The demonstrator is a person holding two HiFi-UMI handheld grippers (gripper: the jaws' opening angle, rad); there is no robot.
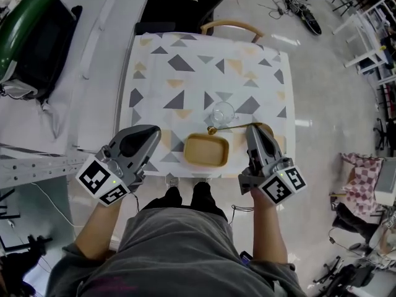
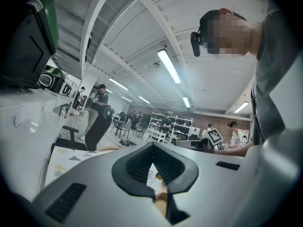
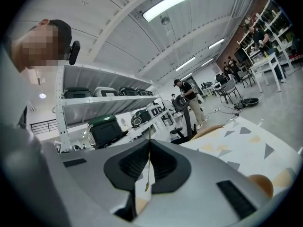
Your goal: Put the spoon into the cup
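Observation:
A clear glass cup (image 1: 223, 112) stands on the patterned tablecloth (image 1: 185, 73), just beyond a wooden tray (image 1: 206, 151). My right gripper (image 1: 253, 128) is shut on the handle of a thin gold spoon (image 1: 232, 127). The spoon lies level and points left, its bowl just in front of the cup's base. In the right gripper view the spoon (image 3: 148, 171) shows as a thin line between the closed jaws of the right gripper (image 3: 149, 144). My left gripper (image 1: 151, 131) hangs at the table's near left, shut and holding nothing. Its jaws (image 2: 152, 148) meet at the tip.
A round brown mat (image 1: 268, 129) lies partly under the right gripper. A black chair (image 1: 179, 8) and a wooden chair back (image 1: 232, 25) stand at the table's far side. White shelving (image 1: 37, 135) runs along the left.

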